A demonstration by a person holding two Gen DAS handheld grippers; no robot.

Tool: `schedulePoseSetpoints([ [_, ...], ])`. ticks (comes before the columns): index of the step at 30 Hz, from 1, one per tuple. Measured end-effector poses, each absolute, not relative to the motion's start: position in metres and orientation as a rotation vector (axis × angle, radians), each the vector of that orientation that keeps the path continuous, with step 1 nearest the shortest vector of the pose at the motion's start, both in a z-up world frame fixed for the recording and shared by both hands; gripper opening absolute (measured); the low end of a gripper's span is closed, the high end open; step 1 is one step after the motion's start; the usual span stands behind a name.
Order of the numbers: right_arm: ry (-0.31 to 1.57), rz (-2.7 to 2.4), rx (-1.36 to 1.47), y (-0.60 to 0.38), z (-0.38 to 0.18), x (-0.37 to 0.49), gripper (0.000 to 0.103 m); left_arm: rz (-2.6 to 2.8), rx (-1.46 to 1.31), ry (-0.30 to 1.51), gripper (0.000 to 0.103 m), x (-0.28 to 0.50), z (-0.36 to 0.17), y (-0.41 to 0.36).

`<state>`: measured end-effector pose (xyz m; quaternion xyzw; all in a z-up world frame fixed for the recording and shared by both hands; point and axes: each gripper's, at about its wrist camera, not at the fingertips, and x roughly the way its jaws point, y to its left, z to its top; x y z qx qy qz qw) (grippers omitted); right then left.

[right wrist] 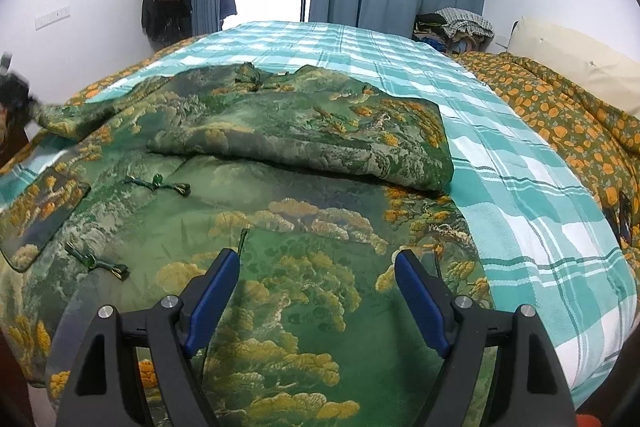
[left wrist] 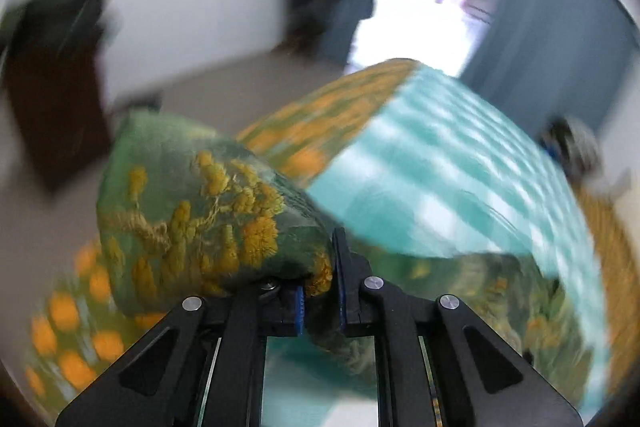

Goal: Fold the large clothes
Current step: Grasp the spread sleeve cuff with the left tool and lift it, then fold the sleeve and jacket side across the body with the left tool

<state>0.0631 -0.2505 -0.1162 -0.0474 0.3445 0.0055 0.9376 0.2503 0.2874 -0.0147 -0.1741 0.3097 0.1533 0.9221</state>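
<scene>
On the bed's teal plaid sheet point(right wrist: 520, 187): green jacket point(right wrist: 280, 227) (no legible writing); left gripper point(left wrist: 320, 291) pinches its sleeve, right gripper point(right wrist: 318, 291) spread wide above it.

Green-gold jacket point(right wrist: 280, 227), flat, slv folded

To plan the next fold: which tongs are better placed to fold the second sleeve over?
Left tongs: shut on the sleeve. Right tongs hang open over the jacket.

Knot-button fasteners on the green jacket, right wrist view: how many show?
3. One sits mid-left below the folded sleeve, one lies lower left near the patch pocket, one is at the collar. Others may be hidden under folds.
</scene>
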Motion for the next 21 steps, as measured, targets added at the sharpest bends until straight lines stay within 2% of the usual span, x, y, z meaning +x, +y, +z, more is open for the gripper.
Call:
schedulePoseSetpoints([
  [3,0.691,0.014,-0.076,-0.255,-0.112,0.062,0.082,0.156,-0.103,0.576,0.010,0.266,0.038,0.196],
  [6,0.674,0.007,-0.057,-0.260,-0.107,0.060,0.082,0.022,0.078,0.550,0.010,0.272,0.057,0.114],
  [9,0.662,-0.001,-0.039,-0.267,-0.104,0.057,0.082,-0.096,0.242,0.558,0.010,0.276,0.046,0.033],
  [13,0.653,-0.015,-0.028,-0.274,-0.101,0.055,0.082,-0.210,0.378,0.652,0.011,0.278,-0.005,-0.044],
  [14,0.652,-0.018,-0.024,-0.277,-0.101,0.054,0.082,-0.226,0.388,0.693,0.017,0.275,-0.019,-0.056],
  [16,0.651,-0.023,-0.020,-0.280,-0.100,0.054,0.082,-0.239,0.390,0.786,0.035,0.273,-0.051,-0.075],
  [17,0.651,-0.025,-0.018,-0.281,-0.100,0.053,0.082,-0.241,0.386,0.820,0.056,0.269,-0.062,-0.079],
  [18,0.650,-0.028,-0.014,-0.283,-0.100,0.053,0.082,-0.250,0.376,0.852,0.068,0.263,-0.075,-0.082],
  [21,0.646,-0.034,-0.008,-0.287,-0.098,0.052,0.082,-0.271,0.370,0.880,0.074,0.241,-0.086,-0.079],
])
